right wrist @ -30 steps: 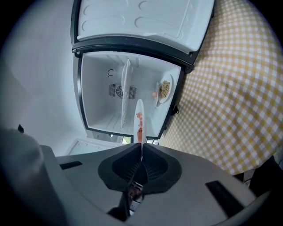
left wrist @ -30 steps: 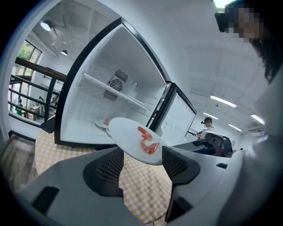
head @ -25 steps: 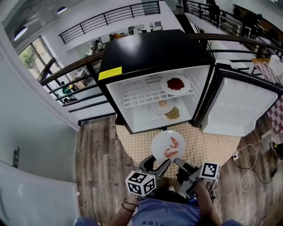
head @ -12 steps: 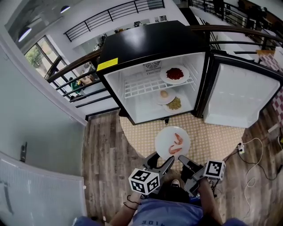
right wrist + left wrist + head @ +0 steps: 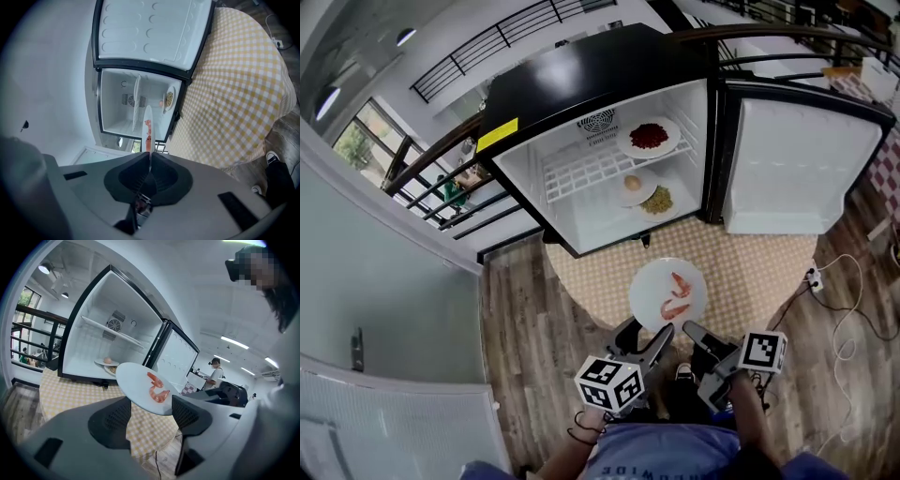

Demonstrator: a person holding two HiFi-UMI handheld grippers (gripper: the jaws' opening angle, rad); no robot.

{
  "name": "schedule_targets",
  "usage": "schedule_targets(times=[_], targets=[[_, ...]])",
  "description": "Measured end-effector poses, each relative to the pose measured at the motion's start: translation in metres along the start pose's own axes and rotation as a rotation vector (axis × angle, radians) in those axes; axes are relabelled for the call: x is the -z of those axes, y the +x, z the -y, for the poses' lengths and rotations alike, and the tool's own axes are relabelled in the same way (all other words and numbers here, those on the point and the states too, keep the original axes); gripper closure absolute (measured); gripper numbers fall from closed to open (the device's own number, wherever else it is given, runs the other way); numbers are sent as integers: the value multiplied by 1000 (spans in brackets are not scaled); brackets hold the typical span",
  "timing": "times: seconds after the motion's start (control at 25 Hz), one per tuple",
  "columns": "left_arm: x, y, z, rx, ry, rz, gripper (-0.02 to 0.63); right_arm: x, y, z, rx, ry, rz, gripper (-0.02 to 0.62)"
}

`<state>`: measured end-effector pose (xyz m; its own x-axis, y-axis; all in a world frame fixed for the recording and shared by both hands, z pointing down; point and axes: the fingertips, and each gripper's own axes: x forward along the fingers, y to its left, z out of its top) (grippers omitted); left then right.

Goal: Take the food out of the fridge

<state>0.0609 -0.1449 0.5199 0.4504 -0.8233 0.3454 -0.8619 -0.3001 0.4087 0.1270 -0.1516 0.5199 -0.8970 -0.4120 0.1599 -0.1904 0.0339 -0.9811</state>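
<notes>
a yellow checkered rug (image 5: 750,272) lies on the wooden floor (image 5: 525,319), a white power strip (image 5: 813,277) at its right edge, black railing (image 5: 502,37) behind.

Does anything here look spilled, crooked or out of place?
Nothing is spilled or broken. The one odd sight: the white plate carrying shrimps is pinched only at its rim by the right gripper; the left gripper is open.

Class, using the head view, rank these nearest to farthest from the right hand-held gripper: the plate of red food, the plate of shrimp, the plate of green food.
1. Plate of shrimp: held at its rim by the right hand-held gripper.
2. Plate of green food: low in the fridge.
3. Plate of red food: on the upper shelf.
</notes>
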Motion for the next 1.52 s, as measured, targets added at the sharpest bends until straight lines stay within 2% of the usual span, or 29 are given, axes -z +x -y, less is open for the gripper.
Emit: schedule_targets(times=[0.2,0.4,0.96,1.52], targets=[[1,-23,1,32,9,-5,327,24,-1,-13,-18,10,40,572],[4,-54,1,77,18,-2,327,53,-3,-22,-15,-37,79,572],[29,-156,-4,180,56,-10,327,162,-7,-44,-6,-53,181,572],[53,-197,25,313,97,-31,327,216,-44,-52,23,-70,318,572]])
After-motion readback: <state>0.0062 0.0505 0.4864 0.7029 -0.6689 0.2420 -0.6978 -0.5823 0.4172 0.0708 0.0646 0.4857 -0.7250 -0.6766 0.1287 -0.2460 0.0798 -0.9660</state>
